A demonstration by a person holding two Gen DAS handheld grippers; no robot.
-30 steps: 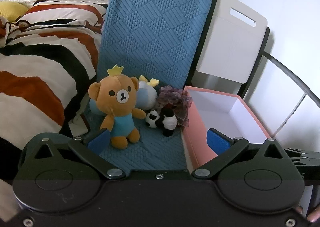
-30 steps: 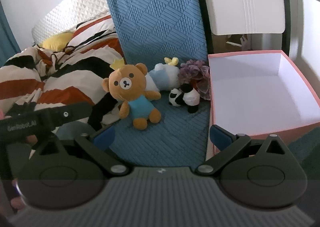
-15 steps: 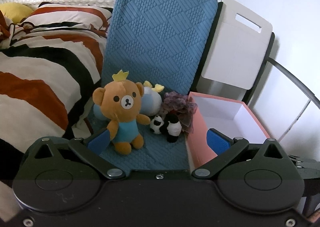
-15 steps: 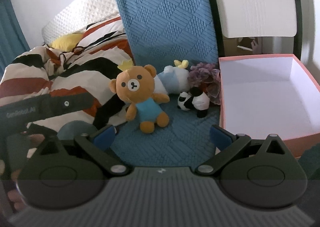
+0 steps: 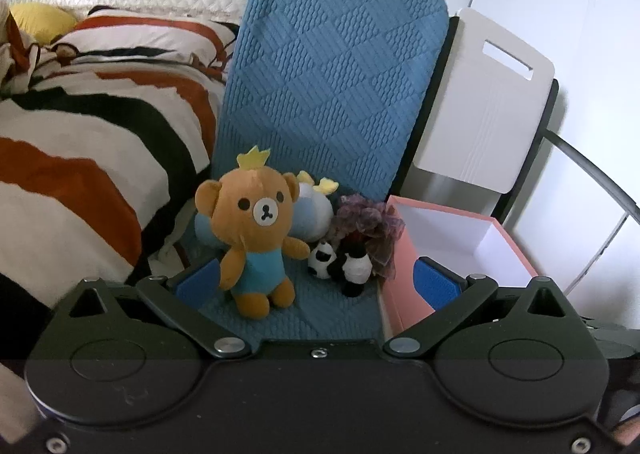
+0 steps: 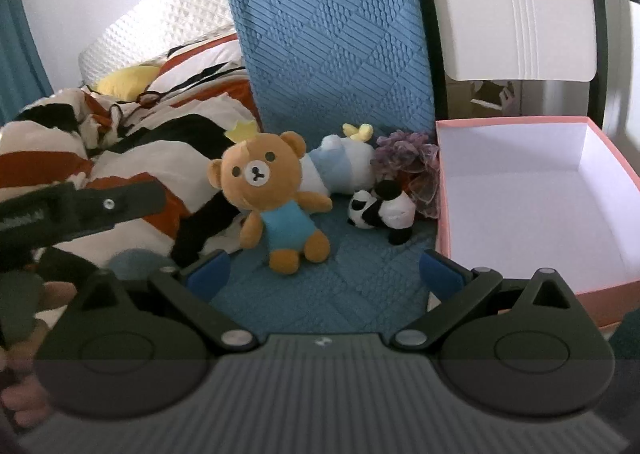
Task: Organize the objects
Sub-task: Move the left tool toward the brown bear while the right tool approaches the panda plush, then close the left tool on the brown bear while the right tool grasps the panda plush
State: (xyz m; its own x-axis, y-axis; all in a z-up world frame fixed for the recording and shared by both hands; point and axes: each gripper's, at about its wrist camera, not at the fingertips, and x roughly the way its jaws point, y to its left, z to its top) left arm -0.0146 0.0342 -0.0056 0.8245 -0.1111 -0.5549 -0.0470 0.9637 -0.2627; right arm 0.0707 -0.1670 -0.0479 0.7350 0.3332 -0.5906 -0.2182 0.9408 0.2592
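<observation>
A brown teddy bear (image 5: 256, 232) (image 6: 272, 200) in a blue shirt and yellow crown sits on the blue cushioned seat (image 5: 332, 314). Behind it lies a pale blue and white plush (image 5: 310, 212) (image 6: 340, 168). A small black and white panda (image 5: 346, 264) (image 6: 384, 208) lies beside a purple frilly scrunchie (image 5: 368, 222) (image 6: 412, 158). An open pink box (image 5: 452, 242) (image 6: 536, 194) with a white, bare inside stands to the right. My left gripper (image 5: 318, 280) is open just in front of the bear. My right gripper (image 6: 324, 270) is open, short of the toys.
A striped orange, black and white duvet (image 5: 80, 142) (image 6: 100, 158) covers the bed on the left. The blue chair back (image 5: 332, 82) rises behind the toys, with a white board (image 5: 484, 102) to its right. The left gripper's body (image 6: 76, 210) crosses the right wrist view's left side.
Both grippers have shifted left and nearer the toys; the bear and panda look larger and more central. Neither gripper has closed, and no toy has moved.
</observation>
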